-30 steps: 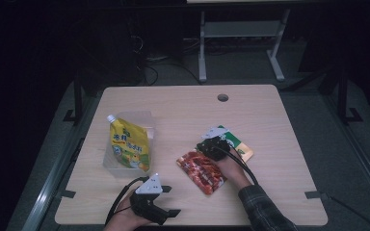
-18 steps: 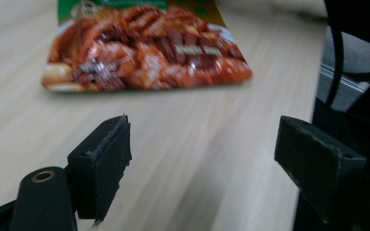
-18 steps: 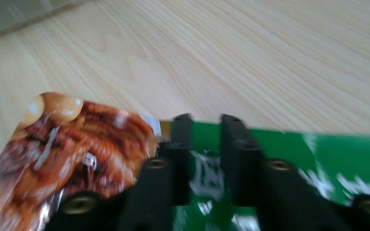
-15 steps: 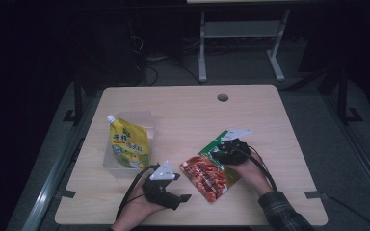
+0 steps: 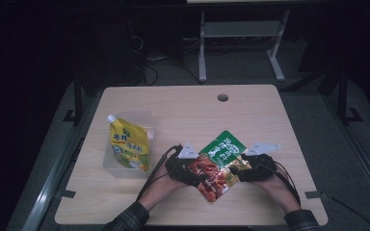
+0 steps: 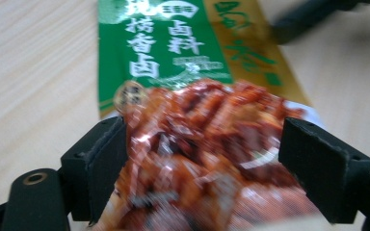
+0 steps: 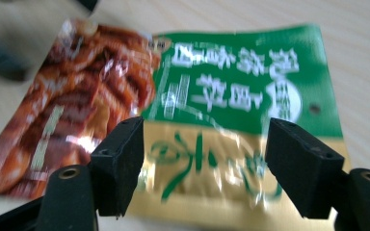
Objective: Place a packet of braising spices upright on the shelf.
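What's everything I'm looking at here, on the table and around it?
Red glossy snack packet: one, red-brown, near edge of table, lying on the green packet, between the left gripper's jaws.
Green-and-gold seasoning packet: one, partly under the red packet, between the right gripper's jaws.
Yellow spouted pouch: one, white cap, lying in the tray at the table's left.
Clear plastic tray: one, see-through, left side.
Light wooden table: one, pale, with a round cable hole near the far edge.
White metal frame: one, on the floor behind.
Left gripper: black, jaws apart around the red packet.
Right gripper: black, jaws just opened, apart.
Plaid sleeves: two, bottom edge.
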The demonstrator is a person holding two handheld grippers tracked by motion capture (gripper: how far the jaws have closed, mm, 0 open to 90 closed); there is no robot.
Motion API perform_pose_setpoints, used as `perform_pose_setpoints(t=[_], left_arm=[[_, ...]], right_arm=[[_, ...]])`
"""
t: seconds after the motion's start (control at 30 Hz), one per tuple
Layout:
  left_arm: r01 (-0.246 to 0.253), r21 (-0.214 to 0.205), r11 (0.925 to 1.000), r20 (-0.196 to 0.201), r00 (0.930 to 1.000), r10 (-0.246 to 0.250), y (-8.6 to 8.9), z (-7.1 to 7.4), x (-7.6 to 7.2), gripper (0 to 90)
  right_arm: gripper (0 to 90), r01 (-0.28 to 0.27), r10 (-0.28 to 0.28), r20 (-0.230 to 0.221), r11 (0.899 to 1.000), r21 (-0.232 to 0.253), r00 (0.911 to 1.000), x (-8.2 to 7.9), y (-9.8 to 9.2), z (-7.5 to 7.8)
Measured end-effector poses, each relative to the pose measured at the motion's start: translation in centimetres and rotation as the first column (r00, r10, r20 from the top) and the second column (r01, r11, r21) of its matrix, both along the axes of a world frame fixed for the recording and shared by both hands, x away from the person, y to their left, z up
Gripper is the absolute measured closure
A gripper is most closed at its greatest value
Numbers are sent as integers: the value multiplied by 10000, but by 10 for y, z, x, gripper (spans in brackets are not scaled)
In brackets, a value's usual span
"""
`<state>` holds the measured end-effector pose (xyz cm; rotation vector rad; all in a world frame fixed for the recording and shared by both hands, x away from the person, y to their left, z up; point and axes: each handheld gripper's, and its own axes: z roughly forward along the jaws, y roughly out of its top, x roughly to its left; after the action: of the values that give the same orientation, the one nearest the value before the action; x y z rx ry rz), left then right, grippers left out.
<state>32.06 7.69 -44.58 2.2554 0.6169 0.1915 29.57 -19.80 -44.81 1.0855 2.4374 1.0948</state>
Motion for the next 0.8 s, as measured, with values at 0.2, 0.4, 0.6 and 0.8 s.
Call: perform_pose_setpoints(t=[0.2,0.4,0.6,0.8], left_arm=[[-43,101,9999,-46,10000,44,-10,-4,23,158],[-90,307,9995,-551,9984,107,-13,-21,37,157],[3,195,9998,-634,9980,9,-15,-25,37,163],[12,684,9977,-548,9985,26,-19,-20,33,325]], right_arm=[[240,226,-225,-118,9997,25,9997,-17,-13,-4],[198,323,-322,-43,9991,258,9995,-28,-25,-1],[181,424,-423,-50,9985,336,9991,-27,-27,-1],[171,568,-569,10,9973,457,9984,-27,-30,1]])
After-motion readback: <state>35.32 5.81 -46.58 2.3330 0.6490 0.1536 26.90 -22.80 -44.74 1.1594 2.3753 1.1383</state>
